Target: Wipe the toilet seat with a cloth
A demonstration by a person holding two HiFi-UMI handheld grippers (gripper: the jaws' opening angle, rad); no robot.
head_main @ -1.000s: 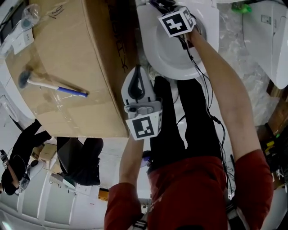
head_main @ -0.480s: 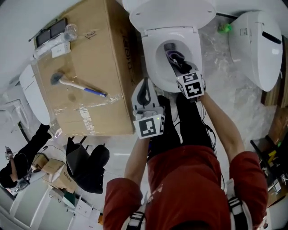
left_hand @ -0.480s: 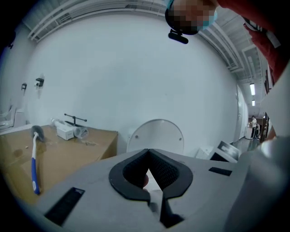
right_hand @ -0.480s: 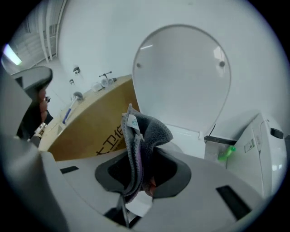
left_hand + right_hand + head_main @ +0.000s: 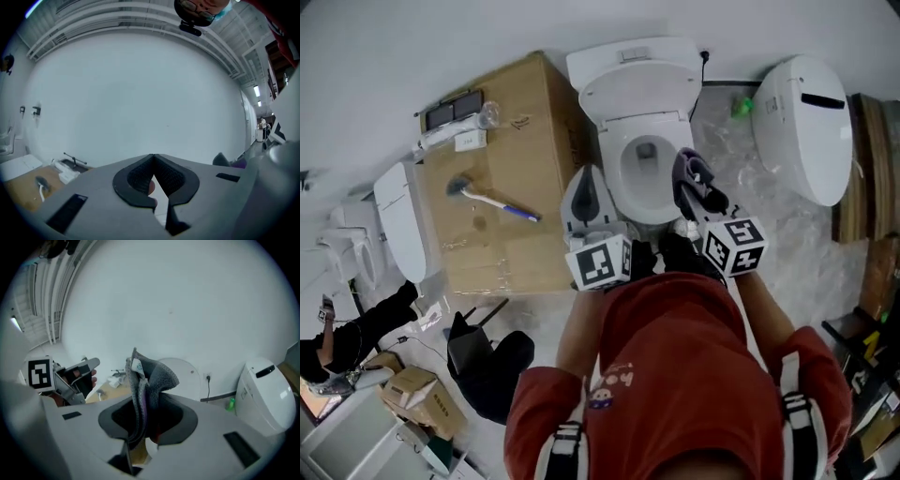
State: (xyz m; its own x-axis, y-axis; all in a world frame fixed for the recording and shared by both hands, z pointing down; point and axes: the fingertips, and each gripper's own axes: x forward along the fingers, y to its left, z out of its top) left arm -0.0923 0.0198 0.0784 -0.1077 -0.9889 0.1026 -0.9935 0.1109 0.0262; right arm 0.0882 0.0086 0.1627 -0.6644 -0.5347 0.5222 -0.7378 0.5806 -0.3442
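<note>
Person in a red top (image 5: 675, 375) is standing at the near side of a white toilet (image 5: 628, 56), with a gripper in each hand. The lid (image 5: 636, 89) is standing raised at the far side, and the toilet seat (image 5: 622, 178) is lying down around the bowl.

Right gripper (image 5: 698, 192) is hanging over the right near part of the seat. Its fingers (image 5: 178, 420) are clamping on a grey-and-purple cloth (image 5: 151, 376). The cloth is bunching between them and sticking up past the tips. From the right gripper view it is showing in front of the lid and the wall (image 5: 187, 301), apart from both. No view is settling whether any fold is touching the seat.

Left gripper (image 5: 586, 178) is hanging just left of the toilet, between it and a cardboard box (image 5: 502, 239). Its fingers (image 5: 131, 180) are pressing together at the tips, gripping nothing.

A hammer (image 5: 492, 199) is lying on top of the box, with small packets at the far edge.

Right of the toilet, well apart, a second toilet (image 5: 806, 127) is sitting with its lid shut. A green bottle (image 5: 741, 106) is standing near the wall between the two.

At the near left, another person in dark clothes (image 5: 347, 337) is crouching on the floor.
</note>
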